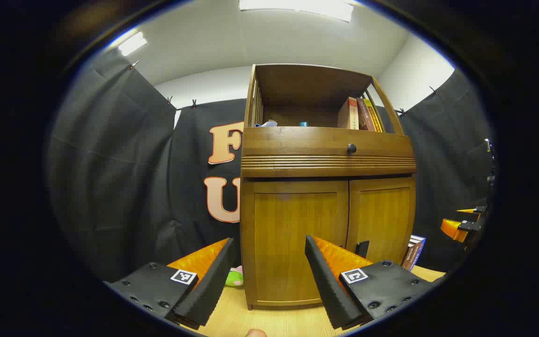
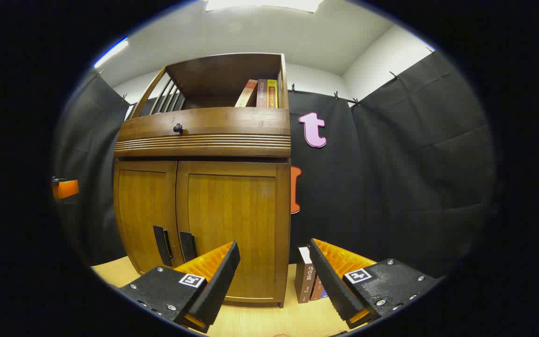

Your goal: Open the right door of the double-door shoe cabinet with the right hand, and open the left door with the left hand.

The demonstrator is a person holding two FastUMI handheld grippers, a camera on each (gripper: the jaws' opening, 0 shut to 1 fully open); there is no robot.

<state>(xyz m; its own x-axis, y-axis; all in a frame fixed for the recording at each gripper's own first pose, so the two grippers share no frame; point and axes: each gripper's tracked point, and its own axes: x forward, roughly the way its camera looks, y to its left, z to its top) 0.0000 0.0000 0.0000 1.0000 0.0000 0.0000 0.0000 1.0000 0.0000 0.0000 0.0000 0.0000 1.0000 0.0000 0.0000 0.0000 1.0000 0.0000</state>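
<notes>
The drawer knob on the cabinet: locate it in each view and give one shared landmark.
Left gripper view: the drawer knob sits right of centre, above the doors' seam.
Right gripper view: the drawer knob sits left of centre, upper area.
Shared landmark: the upright books on the open shelf above.

Bright, even light comes from ceiling panels overhead, with another strip at far left. The cabinet front shows a soft sheen, no harsh glare. Its open shelf is shadowed inside. Fisheye distortion bows straight edges toward the rim, where detail looks slightly soft. Near fingers seem sharp.
</notes>
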